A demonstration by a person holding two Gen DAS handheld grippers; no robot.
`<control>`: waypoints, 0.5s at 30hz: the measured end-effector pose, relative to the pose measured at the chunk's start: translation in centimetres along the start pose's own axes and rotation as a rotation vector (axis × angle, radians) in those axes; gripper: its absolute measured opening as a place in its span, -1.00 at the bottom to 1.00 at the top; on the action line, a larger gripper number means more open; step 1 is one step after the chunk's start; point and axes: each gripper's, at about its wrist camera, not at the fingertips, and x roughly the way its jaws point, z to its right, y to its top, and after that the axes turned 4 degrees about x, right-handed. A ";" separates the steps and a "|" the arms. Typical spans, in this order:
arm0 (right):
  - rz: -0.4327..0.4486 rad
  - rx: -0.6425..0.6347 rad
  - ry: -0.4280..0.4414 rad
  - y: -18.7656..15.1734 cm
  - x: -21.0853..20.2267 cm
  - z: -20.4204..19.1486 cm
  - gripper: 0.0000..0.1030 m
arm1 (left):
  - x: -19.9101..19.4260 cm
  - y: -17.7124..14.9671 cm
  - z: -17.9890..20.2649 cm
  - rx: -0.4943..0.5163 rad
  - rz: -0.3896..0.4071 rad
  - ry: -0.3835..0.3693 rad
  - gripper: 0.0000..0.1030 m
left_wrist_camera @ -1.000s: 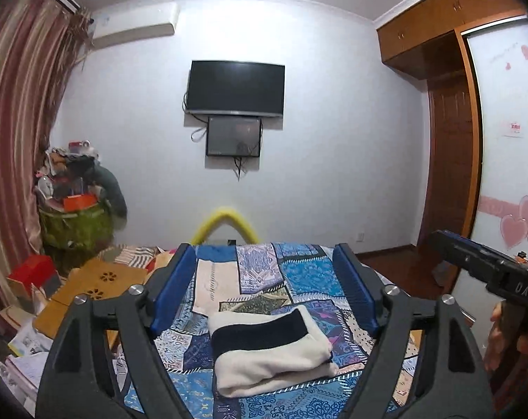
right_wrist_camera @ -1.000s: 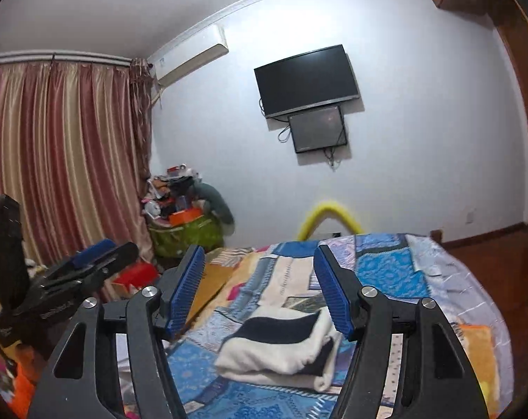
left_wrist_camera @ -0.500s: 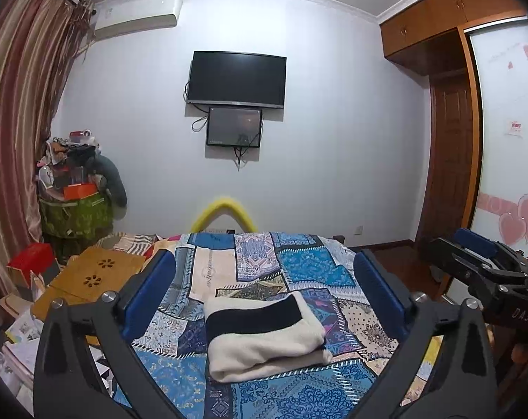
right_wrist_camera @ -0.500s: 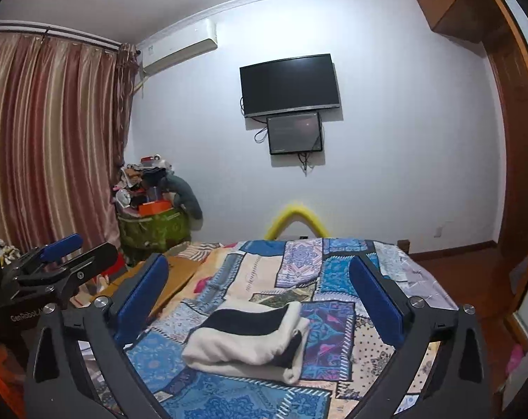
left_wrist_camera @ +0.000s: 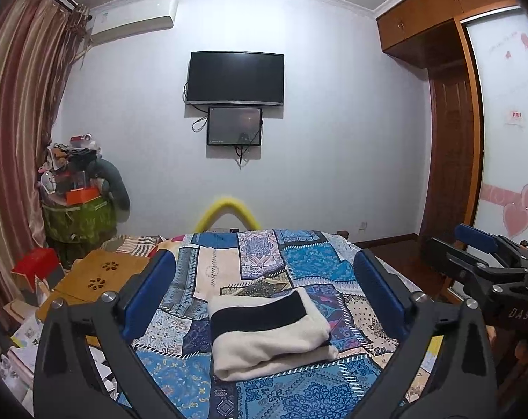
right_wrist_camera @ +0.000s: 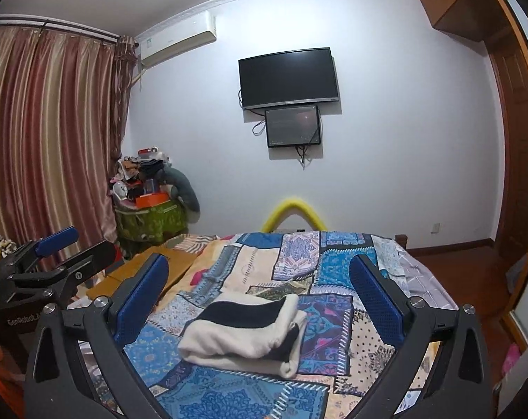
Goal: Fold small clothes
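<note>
Bedroom w/ pale white walls (left_wrist_camera: 334, 122) and a white ceiling moulding. A black TV (left_wrist_camera: 236, 76) hangs on the far wall, a smaller dark screen (left_wrist_camera: 234, 126) just under it, cables hanging down. An air conditioner (left_wrist_camera: 134, 24) sits high at left, beside striped reddish curtains (right_wrist_camera: 51, 132). At right stands a wooden wardrobe (left_wrist_camera: 449, 132) w/ top cabinets; its sliding panel (left_wrist_camera: 505, 122) has pink hearts. The floor (right_wrist_camera: 473, 265) is dark red wood. A bed w/ a patchwork cover (left_wrist_camera: 299, 255) fills the middle; a cluttered green bin (left_wrist_camera: 79, 220) is in the corner.

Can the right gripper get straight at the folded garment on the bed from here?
Probably yes. The right gripper is open, its fingers apart, and the folded garment lies ahead on the bedspread with nothing between.
</note>
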 end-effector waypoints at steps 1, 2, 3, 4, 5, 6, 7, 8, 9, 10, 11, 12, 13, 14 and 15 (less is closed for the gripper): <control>-0.002 0.000 -0.001 -0.1 0.0 0.0 1.00 | 0.0 0.0 0.0 0.002 -0.001 -0.001 0.99; -0.005 0.000 -0.001 0.0 0.1 0.0 1.00 | 0.1 0.0 0.0 0.003 -0.001 0.000 0.99; -0.006 0.001 -0.001 0.0 0.1 0.0 1.00 | 0.1 0.0 0.0 0.003 -0.001 -0.001 0.99; -0.007 0.000 -0.002 0.0 0.1 0.0 1.00 | 0.1 0.0 0.0 0.002 -0.002 -0.003 0.99; -0.008 -0.001 -0.003 0.0 0.2 0.0 1.00 | 0.1 0.0 0.0 0.001 -0.003 -0.005 0.99; -0.009 -0.002 -0.004 0.0 0.2 0.0 1.00 | 0.2 0.1 0.1 0.000 -0.003 -0.005 0.99; -0.010 -0.002 -0.004 0.1 0.2 0.0 1.00 | 0.2 0.1 0.1 0.000 -0.003 -0.004 0.99; -0.011 -0.002 -0.004 0.0 0.3 0.0 1.00 | 0.2 0.0 0.1 0.000 -0.004 -0.005 0.99; -0.013 -0.003 -0.006 0.0 0.3 0.0 1.00 | 0.2 0.1 0.1 0.000 -0.004 -0.005 0.99; -0.015 -0.003 -0.008 0.0 0.4 0.0 1.00 | 0.2 0.1 0.1 0.001 -0.004 -0.004 0.99; -0.016 -0.004 -0.009 0.0 0.5 -0.1 1.00 | 0.2 0.1 0.1 0.001 -0.003 -0.002 0.99; -0.018 -0.005 -0.010 0.0 0.4 -0.1 1.00 | 0.2 0.0 0.0 0.000 -0.002 -0.002 0.99; -0.018 -0.005 -0.010 0.0 0.4 -0.1 1.00 | 0.3 0.0 0.0 -0.002 -0.001 -0.002 0.99; -0.018 -0.005 -0.010 0.0 0.4 -0.1 1.00 | 0.3 0.0 0.0 -0.003 -0.002 -0.001 0.99; -0.018 -0.005 -0.010 0.0 0.4 -0.1 1.00 | 0.4 0.0 0.0 -0.003 -0.002 -0.001 0.99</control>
